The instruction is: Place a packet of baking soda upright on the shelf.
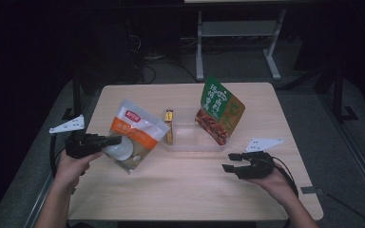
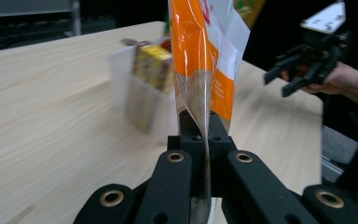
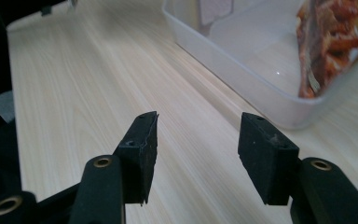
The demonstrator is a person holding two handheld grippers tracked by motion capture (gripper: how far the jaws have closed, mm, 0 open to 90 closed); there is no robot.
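1. The left gripper (image 1: 115, 139) is clamped tight on the lower edge of the orange-and-white snack pouch (image 1: 135, 134), holding it clear of the table (image 1: 180, 185), just left of the clear plastic bin (image 1: 195, 138).
2. The right gripper (image 1: 229, 161) holds nothing; its jaws stand about half apart above bare wood, near the bin's front right corner.
3. Already in the bin: a small yellow box (image 1: 169, 124) upright at the left end and a green-and-red snack bag (image 1: 221, 110) leaning at the right end.
4. Risk: the grip is only a pinch on a thin film seam, so the pouch may swing or slip out, judging by how it hangs.
5. Risk: lowered askew, the pouch could tip the yellow box or catch on the bin's rim.
6. Risk: a push could slide the light bin, since nothing steadies it.
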